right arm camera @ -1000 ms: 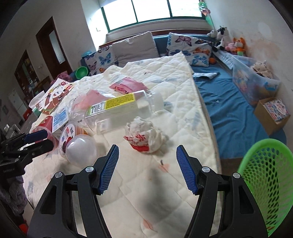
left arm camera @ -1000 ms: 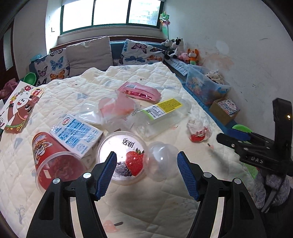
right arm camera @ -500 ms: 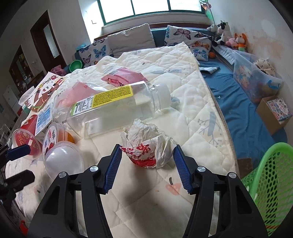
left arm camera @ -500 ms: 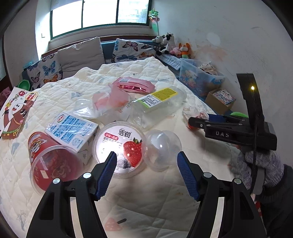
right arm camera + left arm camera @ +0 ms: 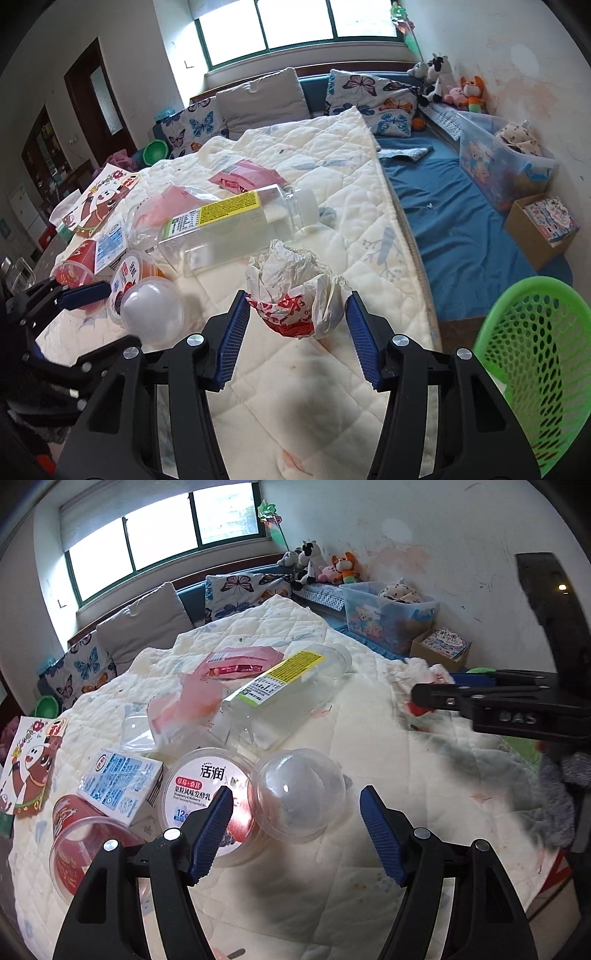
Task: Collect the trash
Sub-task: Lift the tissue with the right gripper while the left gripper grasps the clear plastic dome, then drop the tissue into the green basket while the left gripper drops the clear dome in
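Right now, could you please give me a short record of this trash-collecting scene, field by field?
surface: quilted bed cover
right gripper: jaws closing around the crumpled red-and-white wrapper, pads at its sides
left gripper: jaws opening, clear plastic dome just ahead, nothing between the pads
bin: green mesh basket beside the bed, at the right of the right wrist view
other trash: clear bottle lying on its side, yogurt cup, milk carton, red cup, pink packet

Quilted cream bed cover (image 5: 354, 155) under a clear bottle (image 5: 236, 225), crumpled wrapper (image 5: 295, 291), yogurt cup (image 5: 207, 794).
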A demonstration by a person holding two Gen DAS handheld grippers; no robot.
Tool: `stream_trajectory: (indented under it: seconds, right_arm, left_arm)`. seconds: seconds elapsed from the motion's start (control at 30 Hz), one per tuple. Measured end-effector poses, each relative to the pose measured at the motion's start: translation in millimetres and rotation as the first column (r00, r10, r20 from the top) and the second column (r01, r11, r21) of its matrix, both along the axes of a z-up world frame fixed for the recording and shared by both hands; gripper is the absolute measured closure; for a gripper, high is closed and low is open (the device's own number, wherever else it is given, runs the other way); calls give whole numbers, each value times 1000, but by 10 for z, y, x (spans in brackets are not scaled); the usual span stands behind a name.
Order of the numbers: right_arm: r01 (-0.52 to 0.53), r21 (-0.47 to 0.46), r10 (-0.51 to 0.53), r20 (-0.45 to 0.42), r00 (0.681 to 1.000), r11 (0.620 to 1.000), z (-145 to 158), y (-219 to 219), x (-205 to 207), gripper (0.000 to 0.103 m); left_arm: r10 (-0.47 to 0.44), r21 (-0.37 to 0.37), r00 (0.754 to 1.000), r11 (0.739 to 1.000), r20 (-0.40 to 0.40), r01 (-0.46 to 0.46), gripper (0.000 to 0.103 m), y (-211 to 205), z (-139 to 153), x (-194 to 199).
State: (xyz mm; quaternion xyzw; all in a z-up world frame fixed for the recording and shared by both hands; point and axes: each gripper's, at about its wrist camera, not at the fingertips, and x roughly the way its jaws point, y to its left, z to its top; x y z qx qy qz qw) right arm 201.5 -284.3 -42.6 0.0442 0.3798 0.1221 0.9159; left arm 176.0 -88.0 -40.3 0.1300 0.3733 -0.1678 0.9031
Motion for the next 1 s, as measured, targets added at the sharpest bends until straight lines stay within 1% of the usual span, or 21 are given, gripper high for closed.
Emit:
stream_trajectory:
  seconds: [0.2, 0.53, 0.57, 0.63, 0.8, 0.9, 1.0]
  right_arm:
    - [19, 3, -19, 7, 1000, 1000, 29, -122, -180, 49]
    - [55, 8, -55, -4, 998, 998, -10, -281, -350, 49]
    - [59, 10, -59, -5, 998, 998, -13, -299, -368, 49]
    - [68, 12, -68, -5, 998, 998, -15, -330, -406, 49]
    - [87, 15, -87, 3, 996, 996, 15, -418, -521, 49]
    - [99, 17, -100, 9, 995, 995, 33, -477, -598, 49]
    - [118, 17, -118, 15, 993, 993, 52, -557, -684, 49]
  left_arm:
    - [4, 77, 1000, 997, 30, -7, 34, -96, -95, 37]
    - [5, 170, 998, 985, 60, -15, 34, -201, -189, 46]
    - [7, 175, 998, 984, 59, -17, 36, -208, -195, 59]
    - [10, 171, 999, 985, 50, -18, 40, -206, -202, 71]
    - [13, 139, 998, 990, 57, -21, 40, -183, -139, 49]
    - [7, 86, 999, 996, 43, -11, 40, -157, -28, 16]
    - [-4, 50, 999, 999, 45, 2, 40, -183, 74, -34]
